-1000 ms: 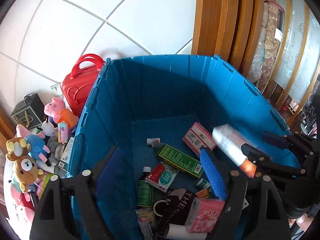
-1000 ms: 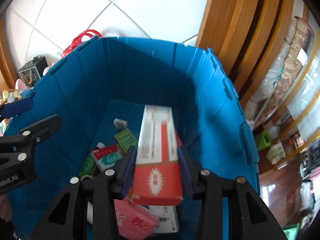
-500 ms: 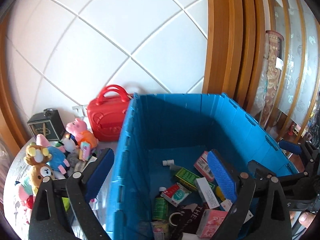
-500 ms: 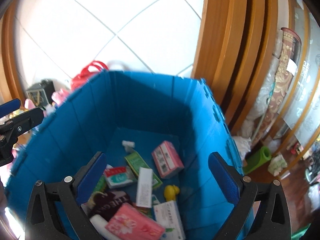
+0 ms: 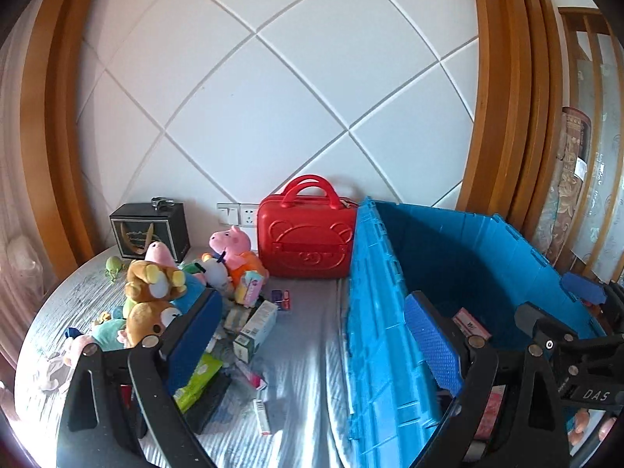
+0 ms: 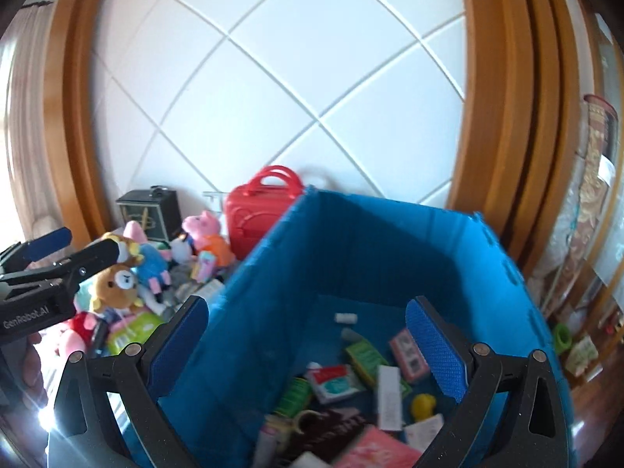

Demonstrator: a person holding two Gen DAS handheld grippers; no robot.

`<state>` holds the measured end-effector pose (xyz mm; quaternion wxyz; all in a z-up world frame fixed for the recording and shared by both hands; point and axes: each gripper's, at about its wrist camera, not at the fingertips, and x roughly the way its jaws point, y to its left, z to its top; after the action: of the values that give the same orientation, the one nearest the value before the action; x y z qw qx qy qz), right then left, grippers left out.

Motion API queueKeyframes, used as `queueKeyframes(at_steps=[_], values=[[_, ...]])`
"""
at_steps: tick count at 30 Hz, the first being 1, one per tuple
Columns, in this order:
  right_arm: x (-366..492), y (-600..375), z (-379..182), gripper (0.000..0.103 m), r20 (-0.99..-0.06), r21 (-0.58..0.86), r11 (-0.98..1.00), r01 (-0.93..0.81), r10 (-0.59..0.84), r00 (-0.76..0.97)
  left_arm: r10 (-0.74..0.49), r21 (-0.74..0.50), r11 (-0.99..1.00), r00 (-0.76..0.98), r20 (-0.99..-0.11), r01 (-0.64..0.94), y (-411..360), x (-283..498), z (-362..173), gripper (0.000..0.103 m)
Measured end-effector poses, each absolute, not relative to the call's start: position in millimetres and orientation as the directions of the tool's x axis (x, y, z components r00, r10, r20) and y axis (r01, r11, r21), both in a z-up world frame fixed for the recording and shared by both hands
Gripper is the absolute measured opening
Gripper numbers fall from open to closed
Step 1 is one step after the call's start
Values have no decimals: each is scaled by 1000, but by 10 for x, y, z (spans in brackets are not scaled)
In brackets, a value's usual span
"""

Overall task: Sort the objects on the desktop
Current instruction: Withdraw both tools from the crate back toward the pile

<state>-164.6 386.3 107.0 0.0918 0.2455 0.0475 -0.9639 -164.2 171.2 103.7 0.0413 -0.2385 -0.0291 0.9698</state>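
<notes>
A blue crate (image 5: 386,312) (image 6: 273,312) stands on the right of the desk and holds several boxes and bottles, among them a long white box (image 6: 389,396). My left gripper (image 5: 312,343) is open and empty, straddling the crate's left wall. My right gripper (image 6: 304,347) is open and empty above the crate's left wall. A pile of plush toys (image 5: 156,292) (image 6: 121,280) and small boxes (image 5: 257,323) lies on the desk left of the crate.
A red bear case (image 5: 308,234) (image 6: 257,210) stands against the tiled wall behind the pile. A black box (image 5: 150,230) sits at the back left. Wooden frames rise on both sides. The right gripper shows in the left wrist view (image 5: 577,312).
My right gripper opened and let go of the long white and red box, which now lies in the crate. Both grippers have risen and swung left toward the toy pile.
</notes>
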Motion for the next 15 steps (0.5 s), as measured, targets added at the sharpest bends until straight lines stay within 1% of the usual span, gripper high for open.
queueKeyframes(at_steps=[5, 9, 11, 15], values=[[-1474, 3031, 1115, 103, -460, -36, -975, 220, -179, -870, 81, -54, -997, -873, -482, -63, 891, -1549, 880, 95], [-1440, 2373, 1066, 103, -465, -28, -974, 227, -188, -865, 66, -33, -998, -850, -522, -57, 207, -1487, 669, 95], [-1442, 2092, 962, 103, -485, -11, -972, 234, -200, -852, 62, -32, -998, -833, -550, -53, -111, -1468, 538, 95], [-1506, 1629, 599, 103, -571, -10, -971, 238, -190, -799, 32, -29, -999, -806, -591, -18, -648, -1431, 241, 95]])
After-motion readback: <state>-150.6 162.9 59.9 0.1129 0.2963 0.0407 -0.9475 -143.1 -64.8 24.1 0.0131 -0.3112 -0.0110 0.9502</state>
